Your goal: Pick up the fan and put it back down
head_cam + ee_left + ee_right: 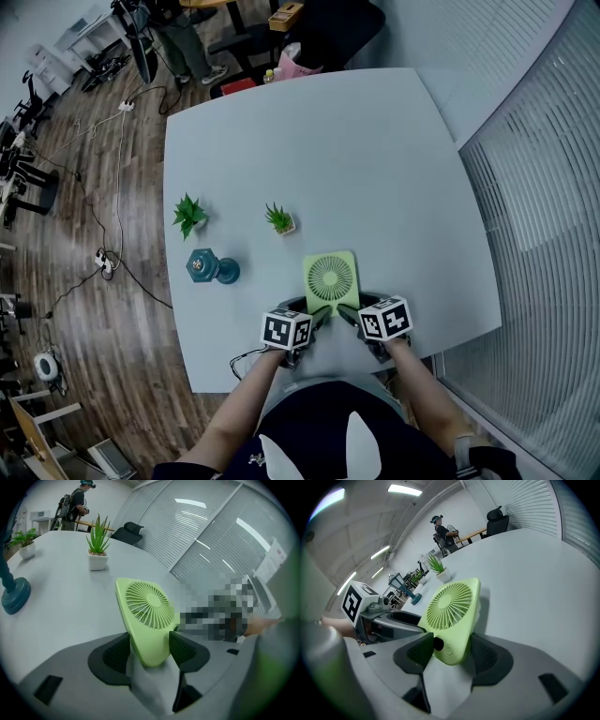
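Note:
A light green square fan (330,279) with a round grille sits near the front edge of the white table (375,159). My left gripper (314,315) is shut on its near left corner, and my right gripper (354,315) is shut on its near right corner. In the left gripper view the fan (147,609) stands tilted between the dark pads of the left gripper (150,651). In the right gripper view the fan (450,609), with a black knob on its face, is clamped by the right gripper (449,653). I cannot tell whether its far edge touches the table.
Two small potted plants (189,216) (280,220) and a teal dumbbell (213,268) stand left of the fan. A person (187,37) and a black chair (347,28) are beyond the table's far end. Window blinds (553,187) run along the right; cables (103,258) lie on the floor.

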{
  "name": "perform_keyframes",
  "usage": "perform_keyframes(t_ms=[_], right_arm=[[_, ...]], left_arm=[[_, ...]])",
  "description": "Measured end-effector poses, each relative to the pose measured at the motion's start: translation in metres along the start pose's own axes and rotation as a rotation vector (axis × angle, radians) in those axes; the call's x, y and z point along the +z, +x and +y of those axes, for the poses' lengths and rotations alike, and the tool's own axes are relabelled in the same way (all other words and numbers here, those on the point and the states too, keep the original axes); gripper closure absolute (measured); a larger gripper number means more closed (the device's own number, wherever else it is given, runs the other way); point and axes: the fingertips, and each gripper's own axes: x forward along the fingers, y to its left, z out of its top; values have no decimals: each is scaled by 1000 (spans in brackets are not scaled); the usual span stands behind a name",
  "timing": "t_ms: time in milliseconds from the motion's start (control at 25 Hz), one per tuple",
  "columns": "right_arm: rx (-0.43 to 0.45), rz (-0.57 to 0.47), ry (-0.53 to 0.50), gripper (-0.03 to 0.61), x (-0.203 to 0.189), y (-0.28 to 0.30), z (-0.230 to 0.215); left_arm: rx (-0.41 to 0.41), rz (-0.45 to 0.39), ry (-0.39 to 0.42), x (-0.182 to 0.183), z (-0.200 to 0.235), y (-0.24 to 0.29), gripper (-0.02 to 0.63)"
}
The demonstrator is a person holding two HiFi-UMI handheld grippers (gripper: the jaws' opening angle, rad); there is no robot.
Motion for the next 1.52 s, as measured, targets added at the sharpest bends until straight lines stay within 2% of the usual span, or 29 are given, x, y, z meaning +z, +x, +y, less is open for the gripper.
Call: perform_keyframes(t_ms=[680, 1520], right_arm=[[-8, -92, -20, 327, 29, -30, 19], [-32, -204, -79, 327, 57, -71, 44]], left_arm=[[9, -102, 48, 32, -17, -30, 342], [-17, -233, 84, 63, -42, -67, 342]])
